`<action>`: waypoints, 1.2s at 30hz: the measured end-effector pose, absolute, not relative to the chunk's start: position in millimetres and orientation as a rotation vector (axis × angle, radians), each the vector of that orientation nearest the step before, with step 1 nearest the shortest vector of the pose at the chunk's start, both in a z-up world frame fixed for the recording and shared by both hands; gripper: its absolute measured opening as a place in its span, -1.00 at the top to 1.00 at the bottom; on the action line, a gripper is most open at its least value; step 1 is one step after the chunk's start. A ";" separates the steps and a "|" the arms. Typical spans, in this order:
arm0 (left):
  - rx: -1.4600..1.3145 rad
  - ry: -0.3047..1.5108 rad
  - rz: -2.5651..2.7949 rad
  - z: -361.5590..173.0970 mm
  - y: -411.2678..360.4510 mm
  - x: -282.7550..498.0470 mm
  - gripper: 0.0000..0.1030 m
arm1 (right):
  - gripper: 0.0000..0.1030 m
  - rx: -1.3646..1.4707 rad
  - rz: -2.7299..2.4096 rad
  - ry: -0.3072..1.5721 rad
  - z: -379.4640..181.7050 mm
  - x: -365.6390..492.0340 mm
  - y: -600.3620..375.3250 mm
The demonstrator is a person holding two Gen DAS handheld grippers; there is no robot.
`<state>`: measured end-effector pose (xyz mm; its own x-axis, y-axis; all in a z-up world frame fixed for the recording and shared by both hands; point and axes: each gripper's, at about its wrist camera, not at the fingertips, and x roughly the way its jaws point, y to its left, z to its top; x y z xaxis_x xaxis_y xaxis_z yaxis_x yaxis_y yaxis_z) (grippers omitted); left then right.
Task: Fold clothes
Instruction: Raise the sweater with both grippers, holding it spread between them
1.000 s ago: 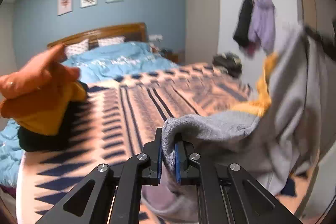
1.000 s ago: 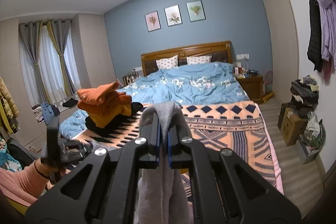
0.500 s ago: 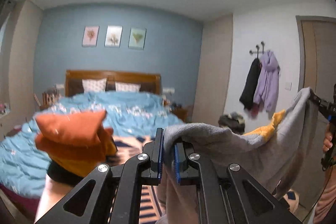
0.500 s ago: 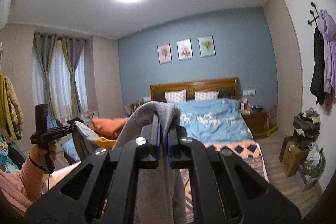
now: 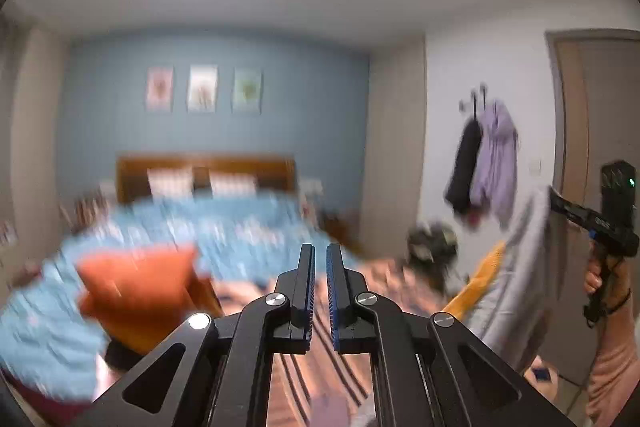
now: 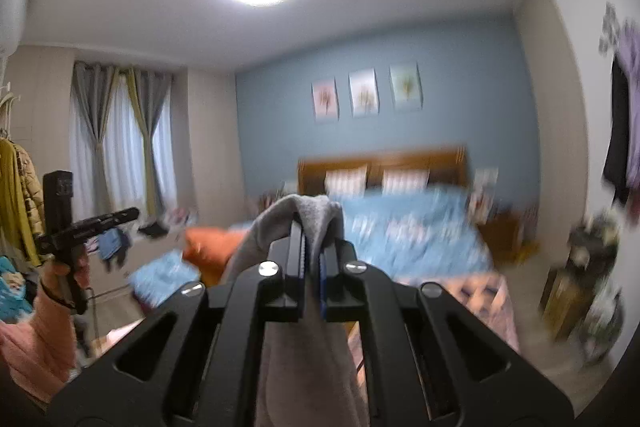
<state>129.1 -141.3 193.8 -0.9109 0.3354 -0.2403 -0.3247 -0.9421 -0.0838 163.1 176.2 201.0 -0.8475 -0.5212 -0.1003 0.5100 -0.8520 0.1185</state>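
My left gripper (image 5: pixel 320 259) has its flat, blue-padded fingers (image 5: pixel 307 291) drawn together with only a thin slit between them and nothing in it. My right gripper (image 6: pixel 314 239) is clamped on the grey garment (image 6: pixel 316 211): the soft, fleecy knit bunches into a rounded hump over the finger tips and hangs down in a limp, thick fold between the black angular arms. In the left wrist view the same cloth (image 5: pixel 520 267) drapes in a long smooth sheet from the right gripper, with a mustard-yellow panel (image 5: pixel 476 287) showing along its lower edge, well off to the side of my left fingers. The hand (image 5: pixel 600 279) gripping that handle ends in a pink ribbed sleeve (image 5: pixel 612 367). Beyond lies the bed (image 5: pixel 224 223), blurred, with a rumpled blue quilt, a striped woven blanket (image 5: pixel 340 359) at the foot and a wooden headboard. A stack of folded orange clothes (image 5: pixel 136 275), blocky and soft-edged, sits on the bed at the left.
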 end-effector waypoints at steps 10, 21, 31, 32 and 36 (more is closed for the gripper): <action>-0.971 0.019 2.296 -16.1 -46.1 67.5 -0.45 | 0.88 0.609 -2.602 -0.173 84.3 71.7 184.5; -1.014 0.150 2.210 -49.3 0.9 53.9 0.89 | 0.88 0.631 -2.573 -0.229 69.7 71.4 197.7; -0.605 -0.094 2.624 83.2 -110.6 44.5 0.90 | 0.88 0.367 -2.600 -0.224 125.0 108.6 217.0; -0.567 -0.101 2.662 98.1 -119.0 41.7 0.90 | 0.88 0.347 -2.602 -0.224 131.2 107.8 218.7; -0.498 -0.057 2.783 138.9 -129.7 9.9 0.90 | 0.88 0.327 -2.615 -0.233 144.6 87.8 221.2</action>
